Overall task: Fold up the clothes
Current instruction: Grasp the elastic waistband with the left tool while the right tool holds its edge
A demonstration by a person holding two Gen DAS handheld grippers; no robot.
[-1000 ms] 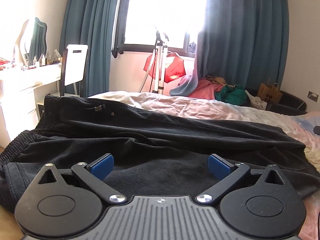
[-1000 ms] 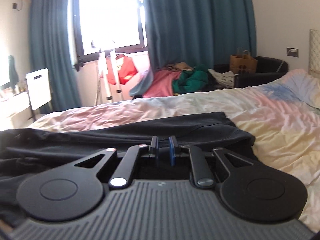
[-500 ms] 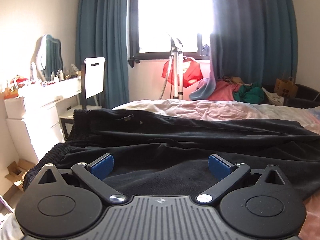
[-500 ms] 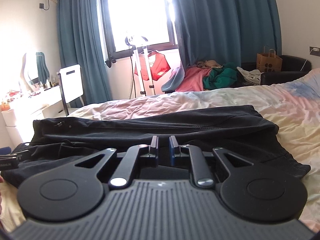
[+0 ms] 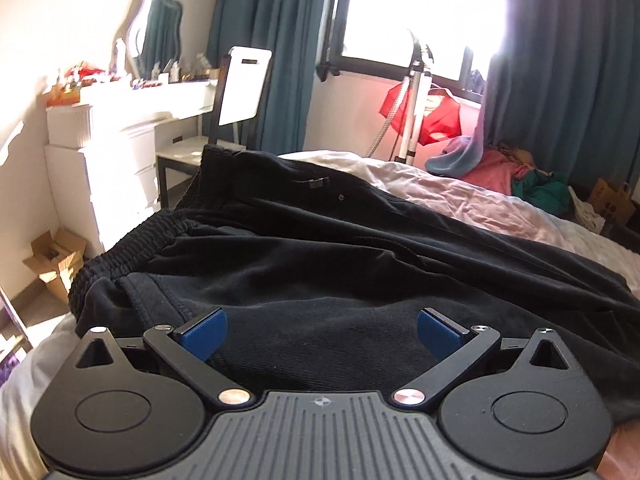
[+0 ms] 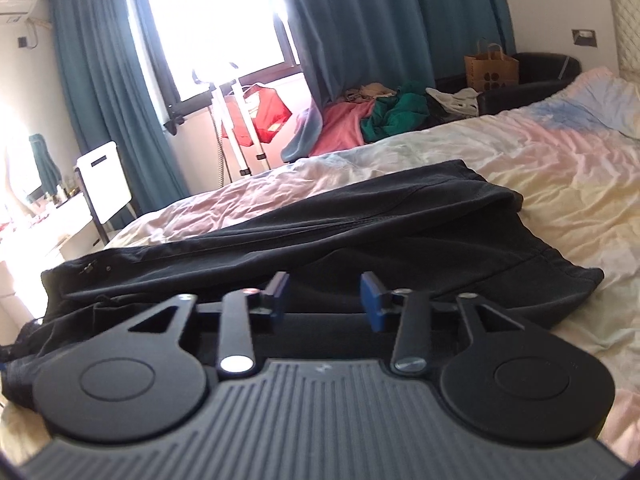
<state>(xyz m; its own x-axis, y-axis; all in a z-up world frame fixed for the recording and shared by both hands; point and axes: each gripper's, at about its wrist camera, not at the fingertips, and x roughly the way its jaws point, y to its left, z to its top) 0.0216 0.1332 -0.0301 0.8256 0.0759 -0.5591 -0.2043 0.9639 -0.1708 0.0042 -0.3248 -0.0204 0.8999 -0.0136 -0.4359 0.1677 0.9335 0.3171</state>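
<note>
Black trousers (image 5: 360,248) lie folded lengthwise across the bed, their elastic waistband (image 5: 132,240) at the left edge near the dresser. My left gripper (image 5: 318,330) hovers over the waist end, open wide, nothing between its blue pads. From the right wrist view the same trousers (image 6: 360,232) stretch from the waist at left to the leg hems (image 6: 576,280) at right. My right gripper (image 6: 326,300) sits above the near edge of the legs; its jaws are opening and the blue pads stand apart with no cloth between them.
The bed sheet (image 6: 540,184) is pale pink and yellow, wrinkled. A white dresser (image 5: 120,152) and chair (image 5: 244,88) stand left of the bed. A clothes pile (image 6: 376,120), a tripod (image 6: 236,120) and a paper bag (image 6: 490,68) sit by the curtained window.
My right gripper's pads, close together before, have spread apart. The left gripper has swung toward the waistband end, bringing the dresser and floor into view; it stayed open.
</note>
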